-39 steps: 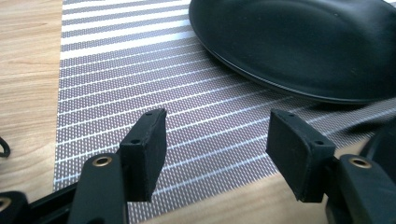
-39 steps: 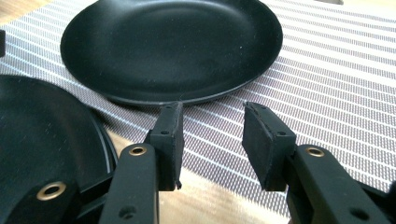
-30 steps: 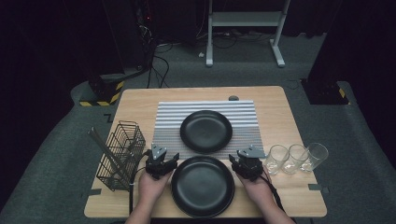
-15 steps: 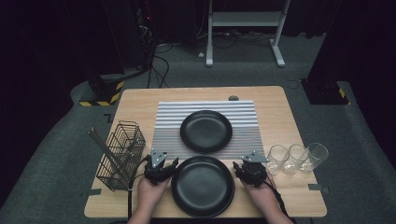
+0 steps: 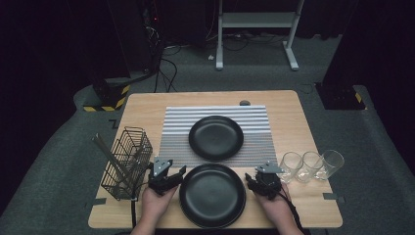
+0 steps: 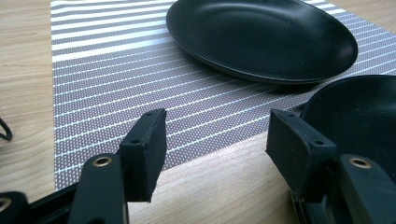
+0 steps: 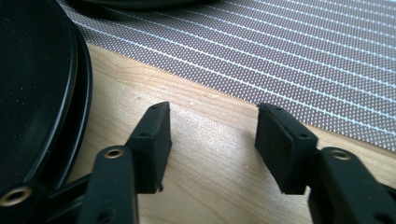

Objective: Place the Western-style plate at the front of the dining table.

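No text, label, brand, number or sign can be read on anything here.

Beside your left tool (image 6: 212,154), the near plate (image 6: 359,121) runs off the right edge of the left gripper view, and that tool's right jaw covers part of its rim. Ahead of it, the far plate (image 6: 261,37) is cut by the top edge. Beside your right tool (image 7: 212,144), the near plate is cut by the left edge of the right gripper view. From above, your forearms leave the bottom edge, and the wire basket's (image 5: 126,161) contents are too small to identify.
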